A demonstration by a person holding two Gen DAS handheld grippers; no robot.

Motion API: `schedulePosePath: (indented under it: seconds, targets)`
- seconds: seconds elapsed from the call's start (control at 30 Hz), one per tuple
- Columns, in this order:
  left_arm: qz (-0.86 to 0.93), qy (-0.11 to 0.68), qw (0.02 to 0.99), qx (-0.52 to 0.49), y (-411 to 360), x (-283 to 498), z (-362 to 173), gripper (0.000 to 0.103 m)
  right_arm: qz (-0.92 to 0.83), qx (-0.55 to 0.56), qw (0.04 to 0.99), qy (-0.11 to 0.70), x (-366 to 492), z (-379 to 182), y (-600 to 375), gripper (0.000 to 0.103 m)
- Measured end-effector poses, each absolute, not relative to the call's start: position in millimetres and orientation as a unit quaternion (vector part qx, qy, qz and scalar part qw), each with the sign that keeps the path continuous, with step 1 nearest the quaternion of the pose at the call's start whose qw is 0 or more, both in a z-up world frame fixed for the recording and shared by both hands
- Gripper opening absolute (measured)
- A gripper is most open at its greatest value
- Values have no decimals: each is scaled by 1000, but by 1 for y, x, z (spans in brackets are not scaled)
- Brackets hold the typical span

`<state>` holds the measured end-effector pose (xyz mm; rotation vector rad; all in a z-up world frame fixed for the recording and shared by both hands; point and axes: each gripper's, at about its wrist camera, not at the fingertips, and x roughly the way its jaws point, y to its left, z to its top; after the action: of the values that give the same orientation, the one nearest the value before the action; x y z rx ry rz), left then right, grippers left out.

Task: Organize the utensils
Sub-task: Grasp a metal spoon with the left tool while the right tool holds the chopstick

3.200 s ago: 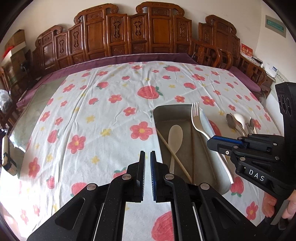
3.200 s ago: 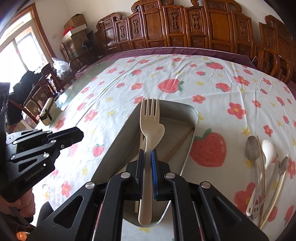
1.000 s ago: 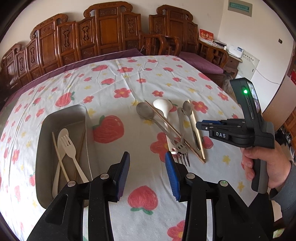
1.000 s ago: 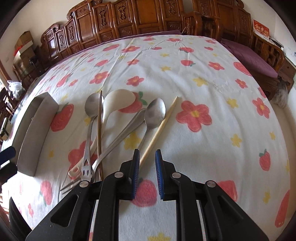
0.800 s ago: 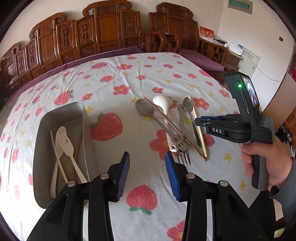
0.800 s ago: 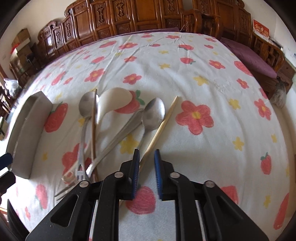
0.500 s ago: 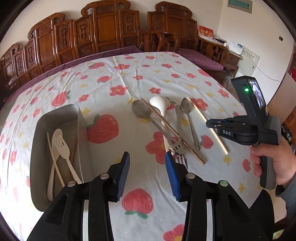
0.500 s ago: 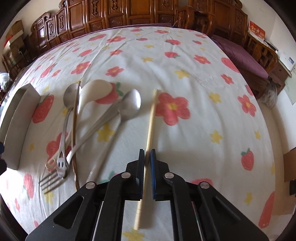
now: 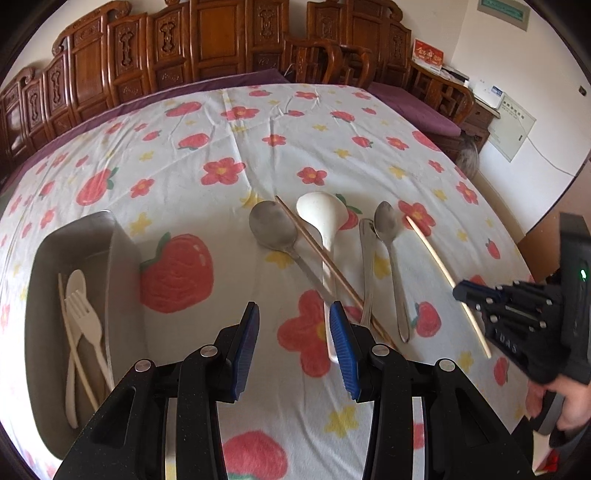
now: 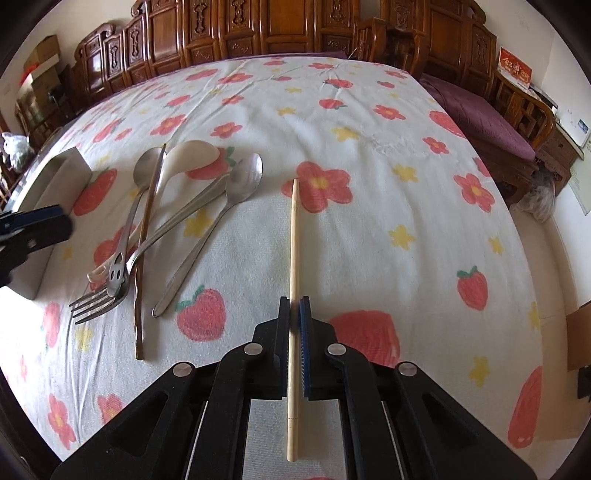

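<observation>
Chopstick (image 10: 293,258) lifted — floral tablecloth (image 10: 369,229), carved chairs (image 10: 221,29)

the right tongs (image 10: 294,306) have closed on the pale chopstick (image 10: 293,240), lifting it.

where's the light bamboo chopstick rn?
Clamped in the right gripper, pointing out over the tablecloth. The light chopstick sits right of the small metal spoon in the right wrist view, apart from the utensil pile.

Bare tablecloth (image 10: 388,229) lay open toward the table's right edge, utensil pile (image 10: 166,221) crowded the middle, tray (image 9: 74,295) blocked the left edge, clear strip ran between tray and pile, carved chairs (image 10: 258,29) lined the far edge
</observation>
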<state>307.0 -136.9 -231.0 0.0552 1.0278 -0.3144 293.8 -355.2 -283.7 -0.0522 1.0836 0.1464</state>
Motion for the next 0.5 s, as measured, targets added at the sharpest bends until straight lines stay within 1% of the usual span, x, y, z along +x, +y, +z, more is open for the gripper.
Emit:
schedulePosePath:
  seconds: [0.17,0.5]
  targets:
    - [-144,503,852,25,-154,328,-236,37,78,-11,855,512,293,-284,-360,6]
    - [-92,546,831,60,-175,361,-252,21,86,-4,856,509,293,-285,-362,6]
